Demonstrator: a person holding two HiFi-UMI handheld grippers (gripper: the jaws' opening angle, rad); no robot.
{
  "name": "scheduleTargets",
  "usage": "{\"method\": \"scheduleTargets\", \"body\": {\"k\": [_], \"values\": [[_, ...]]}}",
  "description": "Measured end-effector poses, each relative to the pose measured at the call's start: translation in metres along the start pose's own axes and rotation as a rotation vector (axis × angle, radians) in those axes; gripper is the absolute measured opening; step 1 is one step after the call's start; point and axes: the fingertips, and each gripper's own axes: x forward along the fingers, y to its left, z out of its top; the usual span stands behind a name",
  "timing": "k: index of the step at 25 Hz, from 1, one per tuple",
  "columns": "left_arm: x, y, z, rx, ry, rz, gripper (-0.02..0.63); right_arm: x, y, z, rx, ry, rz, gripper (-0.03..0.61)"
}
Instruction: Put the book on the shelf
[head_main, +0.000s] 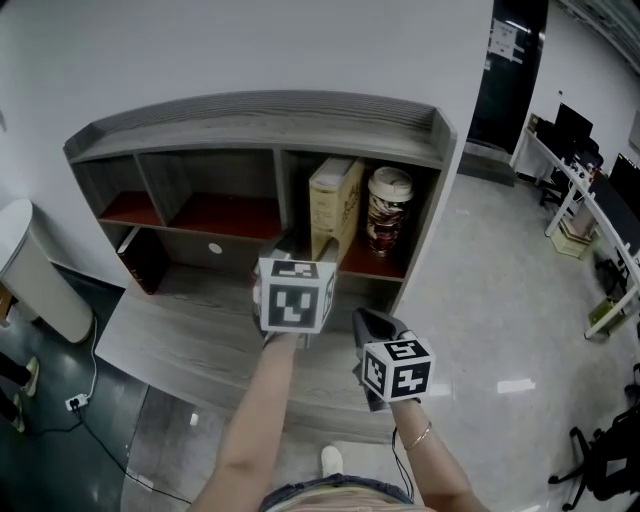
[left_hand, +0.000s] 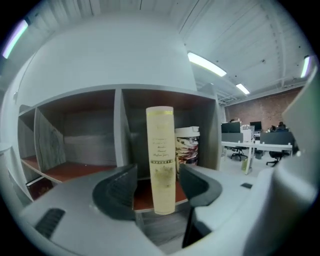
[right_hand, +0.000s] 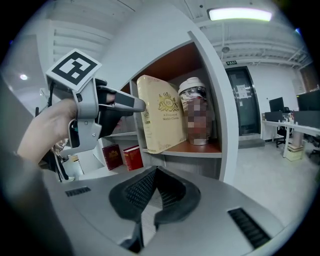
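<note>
Left gripper (left_hand: 157, 172) is held forward on an outstretched bare left forearm (head_main: 262, 420), with its jaws set wide apart and its pads pressed on nothing. Right gripper (right_hand: 155, 172) is held nearer the body on the right forearm (head_main: 445, 475), jaws seen together, nothing gripped.

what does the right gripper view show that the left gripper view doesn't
Only the right gripper view: the left tool side-on in a hand, the front cover of the book, two red books lower down, and the right tool with jaws shut.
Only the left gripper view: the book's spine between the left tool's open jaws, unpressed, and red-floored compartments further left.
Both: the book upright in the right compartment of the shelf beside a lidded canister.
</note>
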Motion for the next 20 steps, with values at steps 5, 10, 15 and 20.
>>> {"method": "scheduleTargets", "body": {"k": [5,10,15,20], "values": [[-0.019,-0.005,-0.008,-0.010,-0.005,-0.048,0.259,-0.004,0.015,0.001,-0.006,-0.005,0.007,0.009],[-0.031,-0.011,-0.022,-0.025,0.007,-0.083,0.227,-0.008,0.025,0.001,-0.007,-0.015,0.006,0.008],[-0.044,-0.014,-0.037,-0.028,0.020,-0.104,0.169,-0.013,0.033,-0.002,-0.003,-0.019,0.000,0.009],[-0.056,-0.014,-0.055,-0.035,0.045,-0.110,0.110,-0.020,0.042,-0.007,0.000,-0.017,-0.004,0.009]]}}
